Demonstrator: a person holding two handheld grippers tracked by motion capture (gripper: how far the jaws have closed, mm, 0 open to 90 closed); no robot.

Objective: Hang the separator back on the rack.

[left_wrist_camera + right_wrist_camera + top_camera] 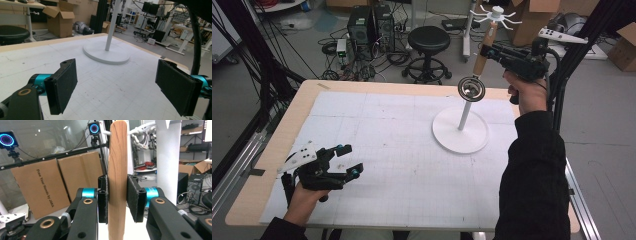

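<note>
A white stand with a round base (460,135) and a thin post stands right of the table's middle. Its hooked top (497,12) rises well above the table. My right gripper (487,50) is held high beside the post, shut on the wooden handle (481,62) of a utensil. The utensil's round metal head (471,88) hangs down in front of the post. In the right gripper view both pads press the upright handle (117,170), with the white post (167,157) just behind. My left gripper (351,160) rests open and empty at the table's front left, facing the stand's base (106,53).
A white gridded mat (387,150) covers most of the wooden table (307,95). Beyond the far edge stand a black stool (428,42), computer cases (371,25), cables and cardboard boxes (537,15). A black frame post (569,65) rises at the right.
</note>
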